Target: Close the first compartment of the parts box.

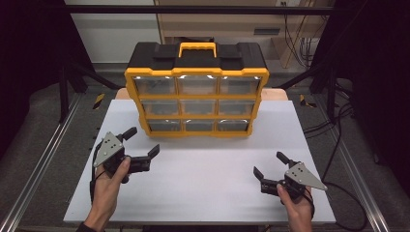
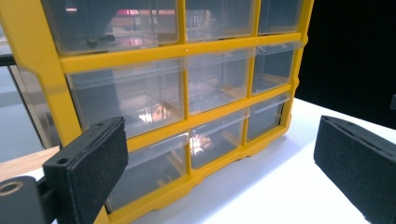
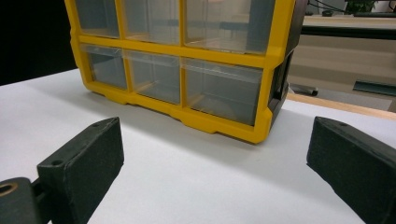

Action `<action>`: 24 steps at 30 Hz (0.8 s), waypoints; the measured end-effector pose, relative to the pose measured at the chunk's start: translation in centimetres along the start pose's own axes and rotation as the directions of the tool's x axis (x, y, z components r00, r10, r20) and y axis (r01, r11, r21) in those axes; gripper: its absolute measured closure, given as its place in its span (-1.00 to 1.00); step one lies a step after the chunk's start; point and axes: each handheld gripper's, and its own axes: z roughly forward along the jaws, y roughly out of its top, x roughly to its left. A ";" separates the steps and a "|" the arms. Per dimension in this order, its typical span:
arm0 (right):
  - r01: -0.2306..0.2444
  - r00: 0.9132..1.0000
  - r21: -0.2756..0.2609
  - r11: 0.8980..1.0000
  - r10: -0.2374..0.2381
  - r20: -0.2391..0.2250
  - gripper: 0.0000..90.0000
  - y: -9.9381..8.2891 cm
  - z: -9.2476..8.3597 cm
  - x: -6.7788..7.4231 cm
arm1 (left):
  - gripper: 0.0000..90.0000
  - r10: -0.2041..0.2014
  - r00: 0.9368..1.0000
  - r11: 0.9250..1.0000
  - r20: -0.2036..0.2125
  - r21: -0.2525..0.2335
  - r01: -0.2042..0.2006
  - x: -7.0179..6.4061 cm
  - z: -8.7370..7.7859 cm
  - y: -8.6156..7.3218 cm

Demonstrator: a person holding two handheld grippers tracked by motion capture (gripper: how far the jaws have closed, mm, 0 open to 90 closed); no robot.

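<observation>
No readable text, label or number shows anywhere.

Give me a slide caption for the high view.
Two open hand-held grippers, left gripper and right gripper, face a yellow drawer organizer on a white table.

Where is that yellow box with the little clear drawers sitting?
In the high view, the yellow drawer cabinet stands upright at the far middle of the white table, beyond both open tongs, nearer the left tongs than the right tongs.
</observation>
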 end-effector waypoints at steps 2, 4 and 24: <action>0.002 1.000 -0.001 1.000 -0.002 0.000 -0.91 0.0 0.0 0.0 | -0.94 0.001 1.000 1.000 0.000 0.001 -0.001 0.0 -0.1 -0.3; -0.001 1.000 -0.003 1.000 0.001 -0.002 -0.91 0.0 0.0 0.0 | -0.94 0.003 1.000 1.000 0.000 0.003 -0.003 0.1 -0.2 -0.5; 0.005 1.000 0.001 1.000 -0.005 -0.001 -0.91 -0.1 0.0 0.0 | -0.94 -0.002 1.000 1.000 -0.013 0.003 0.002 0.6 -1.6 -2.1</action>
